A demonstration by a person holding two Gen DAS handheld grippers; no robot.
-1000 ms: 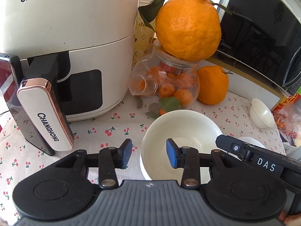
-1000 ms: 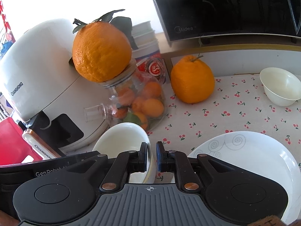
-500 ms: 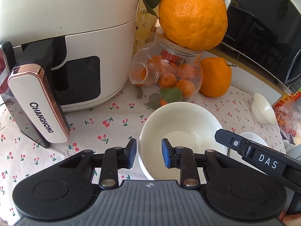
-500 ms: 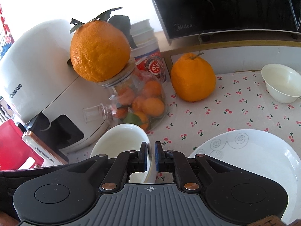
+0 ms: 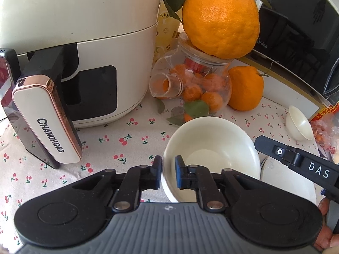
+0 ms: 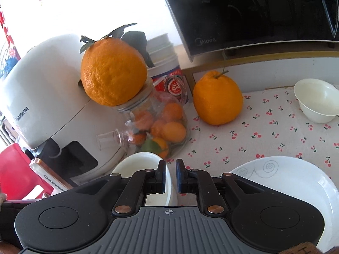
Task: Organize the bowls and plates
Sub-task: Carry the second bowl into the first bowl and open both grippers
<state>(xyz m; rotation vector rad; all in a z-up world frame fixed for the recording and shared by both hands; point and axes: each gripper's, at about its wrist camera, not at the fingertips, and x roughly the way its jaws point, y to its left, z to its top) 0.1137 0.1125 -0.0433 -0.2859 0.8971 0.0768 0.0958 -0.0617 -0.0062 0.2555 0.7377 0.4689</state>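
A white bowl [image 5: 214, 154] sits on the cherry-print cloth in front of a glass jar. My left gripper [image 5: 168, 172] is shut on the bowl's near-left rim, one pad inside and one outside. The same bowl shows in the right wrist view [image 6: 139, 165]. My right gripper [image 6: 170, 175] is shut on its right rim. A large white plate [image 6: 286, 182] with swirl marks lies to the right, partly under my right gripper. A second small white bowl [image 6: 317, 99] stands at the far right; it also shows in the left wrist view [image 5: 298, 124].
A white Changhong air fryer [image 5: 74, 42] with its drawer handle [image 5: 46, 118] stands at the left. A glass jar of small oranges [image 5: 195, 91] carries a big orange [image 5: 220, 17]. Another orange [image 6: 218, 99] and a black Midea microwave [image 6: 254, 12] stand behind.
My left gripper's jaws have closed from wide open onto the bowl's rim. My right gripper stays shut on the opposite rim. The view has shifted slightly.
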